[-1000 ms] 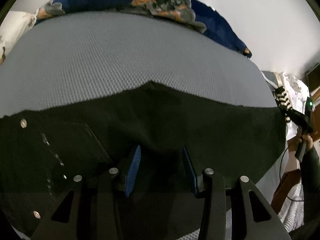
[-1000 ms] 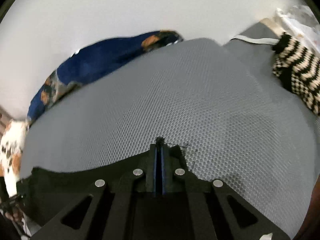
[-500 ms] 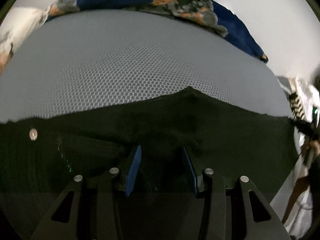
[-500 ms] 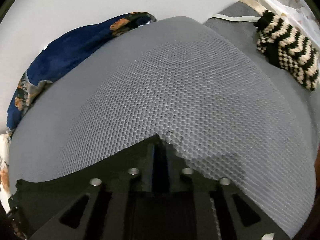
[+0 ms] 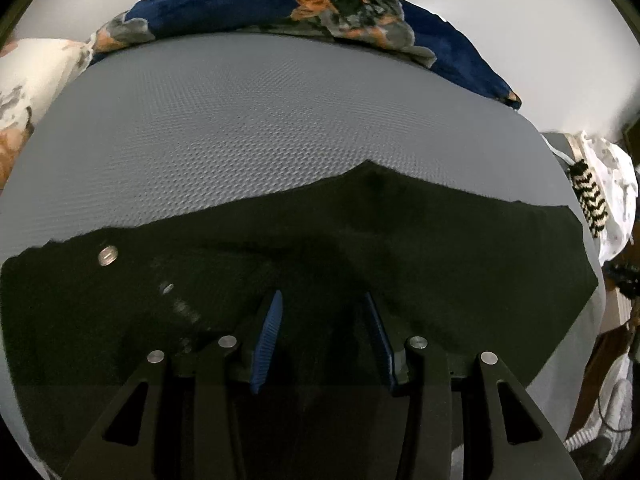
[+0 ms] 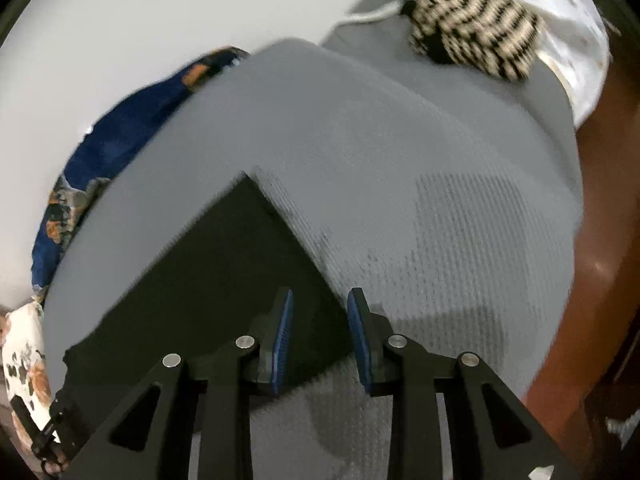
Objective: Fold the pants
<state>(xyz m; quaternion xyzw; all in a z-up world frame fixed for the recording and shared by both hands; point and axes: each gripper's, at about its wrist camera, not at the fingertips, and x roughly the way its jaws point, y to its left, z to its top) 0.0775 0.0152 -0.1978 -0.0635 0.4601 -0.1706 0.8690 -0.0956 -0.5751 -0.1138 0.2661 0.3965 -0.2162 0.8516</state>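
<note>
Left wrist view, working left to right. At far left a cream patterned pillow is sitting at the bed's edge; a navy floral blanket is running along the top. The grey mattress, honeycomb-textured, is filling the middle. The black pants are lying flat across the lower half of the frame, matte, soft-looking, with a metal button at lower left and a peaked edge at centre right. My left gripper is hovering over the cloth, jaws released, nothing between them. At far right a black-and-cream striped knit is lying beside white fabric.

Right wrist view, blurred: the pants are forming a dark triangle at lower left, their corner pointing up at centre. My right gripper is sitting at that cloth's right edge, jaws released, empty.

Judgement: I am between grips. To do the next fold well, I should be pinching both layers at an edge, lifting evenly with both hands, and laying hems square so the limp fabric is not bunching.
</note>
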